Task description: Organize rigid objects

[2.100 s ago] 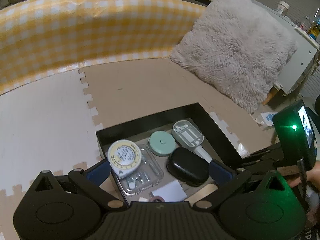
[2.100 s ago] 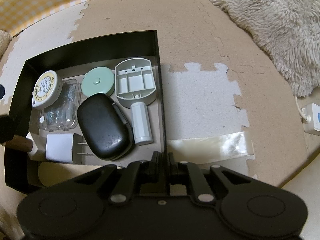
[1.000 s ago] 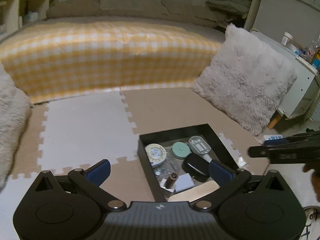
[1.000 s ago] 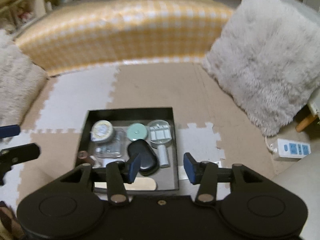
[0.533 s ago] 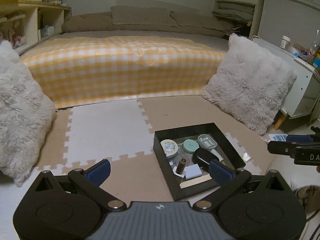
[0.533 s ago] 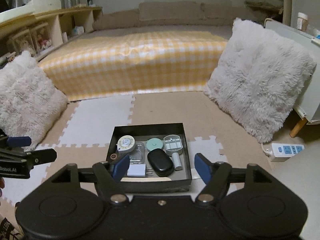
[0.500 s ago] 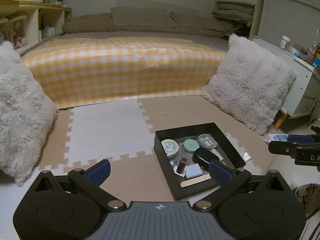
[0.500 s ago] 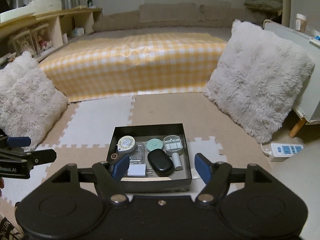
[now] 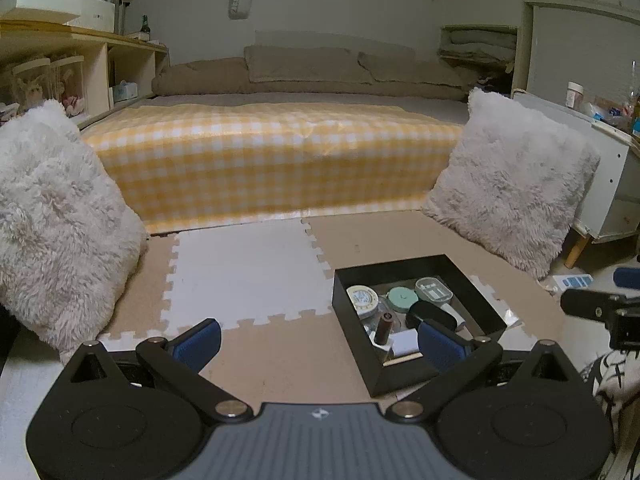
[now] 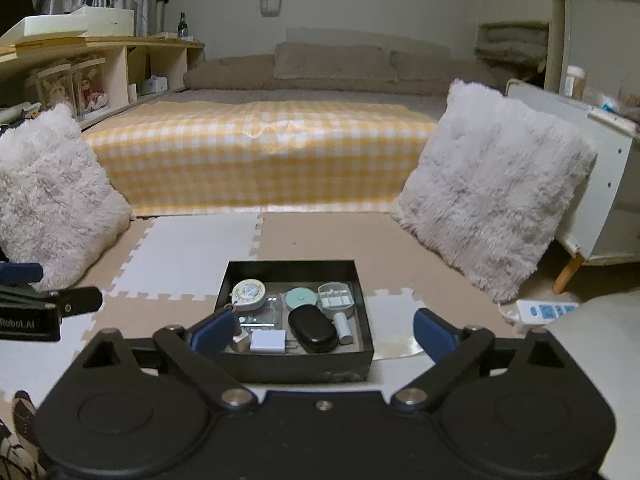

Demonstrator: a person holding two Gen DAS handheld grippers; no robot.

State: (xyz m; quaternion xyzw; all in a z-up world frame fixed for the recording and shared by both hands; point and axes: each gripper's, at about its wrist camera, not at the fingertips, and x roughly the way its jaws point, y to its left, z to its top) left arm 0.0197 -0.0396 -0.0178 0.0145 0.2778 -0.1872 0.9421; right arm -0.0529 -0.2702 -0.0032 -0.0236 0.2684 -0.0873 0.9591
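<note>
A black open box (image 10: 292, 364) sits on the foam floor mat and also shows in the left wrist view (image 9: 384, 372). It holds a round tape measure (image 10: 249, 292), a mint round case (image 10: 301, 299), a grey plastic holder (image 10: 336, 298), a black oval case (image 10: 313, 330), a white charger plug (image 10: 268, 341) and a brown cylinder (image 9: 383, 328). My left gripper (image 9: 318, 342) is open and empty, held above and back from the box. My right gripper (image 10: 322, 330) is open and empty, also back from the box.
A yellow checked mattress (image 10: 260, 156) lies behind the mat. Fluffy pillows stand at the left (image 10: 52, 196) and right (image 10: 492, 188). A white cabinet (image 10: 600, 184) and a power strip (image 10: 544, 310) are at the right. Shelves (image 10: 80, 76) line the left wall.
Both grippers have pulled up and back from the box, so the whole room shows. The right gripper has opened from shut. The box contents lie as before.
</note>
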